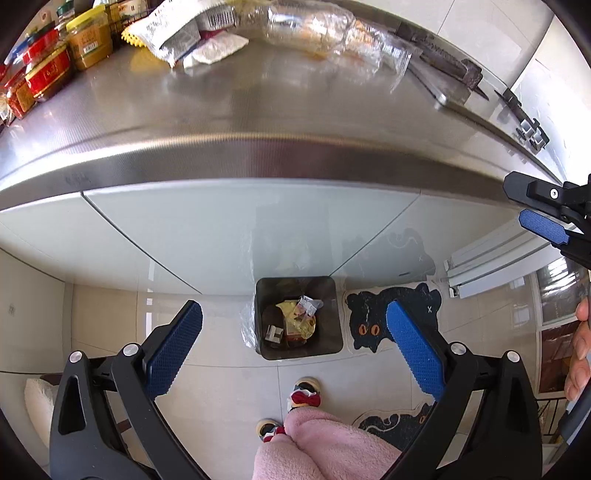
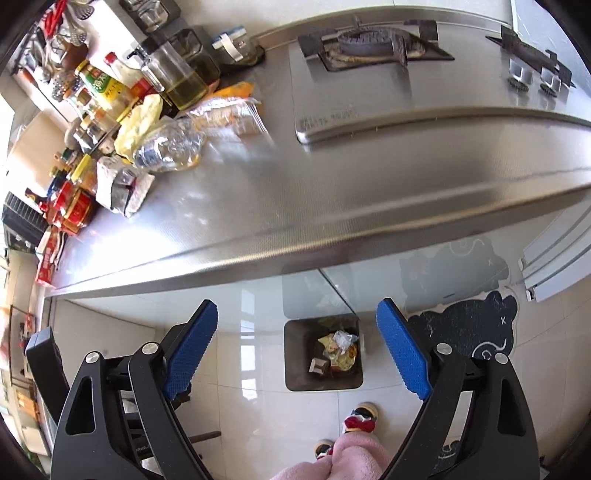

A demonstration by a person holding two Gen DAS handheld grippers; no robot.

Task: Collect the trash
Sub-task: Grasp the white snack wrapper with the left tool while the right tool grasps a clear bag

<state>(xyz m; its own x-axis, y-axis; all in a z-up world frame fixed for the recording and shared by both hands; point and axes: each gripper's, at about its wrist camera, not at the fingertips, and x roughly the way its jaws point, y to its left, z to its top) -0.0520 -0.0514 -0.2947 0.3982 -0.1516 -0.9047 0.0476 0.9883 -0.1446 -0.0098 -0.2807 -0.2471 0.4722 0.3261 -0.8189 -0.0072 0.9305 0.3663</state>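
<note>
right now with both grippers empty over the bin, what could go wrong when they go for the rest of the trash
1. The crushed bottle lies against a yellow bag and close to the oil bottles; a wide-open right hand-held gripper could knock those.
2. The clear wrapper is thin and flat on the counter, so the left hand-held gripper may slip off it.
3. The bin is small on the floor, so a drop from up here could miss.

both wrist views: high, steeply down | shared: trash bin (image 1: 297, 317) (image 2: 322, 352), countertop (image 1: 221, 122) (image 2: 332, 192)

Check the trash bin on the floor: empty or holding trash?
Holding trash: wrappers lie at the bottom of the open trash bin, far from full.
</note>
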